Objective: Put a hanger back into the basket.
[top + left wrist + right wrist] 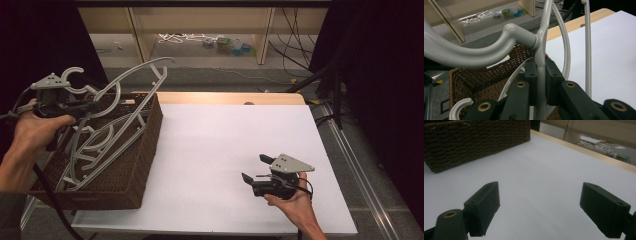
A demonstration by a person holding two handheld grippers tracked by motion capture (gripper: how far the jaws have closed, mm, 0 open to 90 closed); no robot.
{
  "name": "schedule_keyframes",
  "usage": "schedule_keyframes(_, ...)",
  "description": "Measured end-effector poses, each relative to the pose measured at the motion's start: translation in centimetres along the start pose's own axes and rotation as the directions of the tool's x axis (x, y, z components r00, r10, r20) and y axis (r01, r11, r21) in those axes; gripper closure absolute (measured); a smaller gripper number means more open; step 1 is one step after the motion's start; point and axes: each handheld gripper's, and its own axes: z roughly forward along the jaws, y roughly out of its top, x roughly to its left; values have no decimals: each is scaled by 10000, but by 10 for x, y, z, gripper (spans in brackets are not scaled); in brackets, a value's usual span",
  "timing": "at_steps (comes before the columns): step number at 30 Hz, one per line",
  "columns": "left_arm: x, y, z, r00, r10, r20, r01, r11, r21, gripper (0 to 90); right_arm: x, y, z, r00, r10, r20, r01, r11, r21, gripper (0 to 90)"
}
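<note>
Pinching grey plastic hanger (541,42) above wicker basket (140,170): left gripper (541,75) jaws; right gripper (540,210) jaws spread.

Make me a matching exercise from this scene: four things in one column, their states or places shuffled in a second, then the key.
1. left tongs
2. right tongs
3. grey hanger
4. wicker basket

A. stands at the table's left edge
B. open over the white tabletop
C. clamped on a thin grey bar
D. held up above the basket

Pairs: 1-C, 2-B, 3-D, 4-A
</note>
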Motion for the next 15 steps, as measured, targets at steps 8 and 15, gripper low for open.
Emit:
schedule_keyframes(8,19,-16,13,9987,-173,-488,190,9992,352,822,0,-1,2,10000,-16,42,16,10000,-56,173)
schedule_keyframes(15,32,-29,18,9963,112,-858,-37,9961,878,822,-1,-1,2,10000,18,6,-18,10000,39,173)
